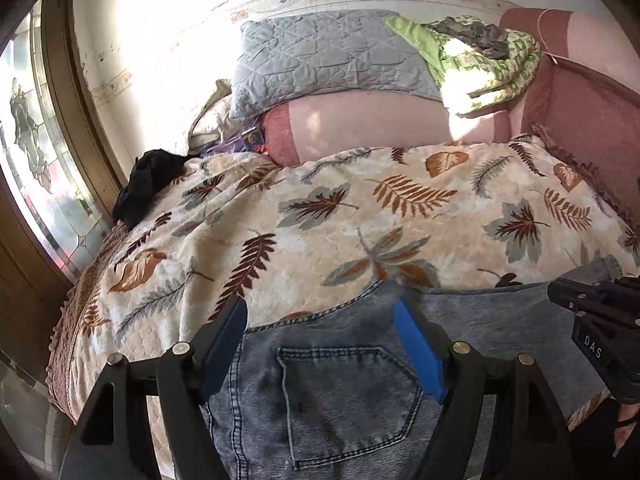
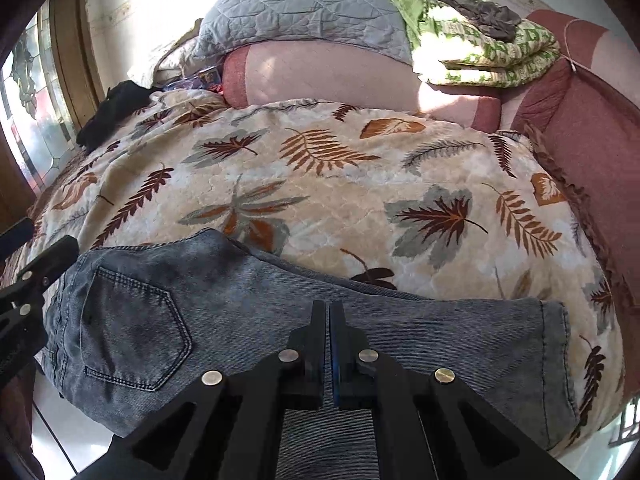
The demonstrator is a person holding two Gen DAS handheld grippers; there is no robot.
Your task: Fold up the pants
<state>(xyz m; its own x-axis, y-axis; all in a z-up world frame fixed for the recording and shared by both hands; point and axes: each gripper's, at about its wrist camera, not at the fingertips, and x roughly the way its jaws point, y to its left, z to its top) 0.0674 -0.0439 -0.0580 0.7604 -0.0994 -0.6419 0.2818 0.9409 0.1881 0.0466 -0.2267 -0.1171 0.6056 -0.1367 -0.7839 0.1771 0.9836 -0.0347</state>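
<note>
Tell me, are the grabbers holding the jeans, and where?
The left gripper is open above the faded blue denim pants, near the back pocket. The right gripper has its jaws shut over the leg; any pinched fabric is hidden.

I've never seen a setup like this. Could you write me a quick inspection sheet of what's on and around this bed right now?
Surface: bed under a leaf-print blanket, rumpled toward the window side.
Job's things: grey jeans lying at the near edge, back pocket up, hem to the right.
Clutter: black garment at the far left corner; grey quilted pillow; green patterned quilt with a dark cloth on top; pink bolster.
Grippers: left gripper open over the pocket area; right gripper shut, over the leg; whether it pinches fabric cannot be told.
Cables: nothing seen.
Surroundings: stained-glass window at left, pale wall behind.
</note>
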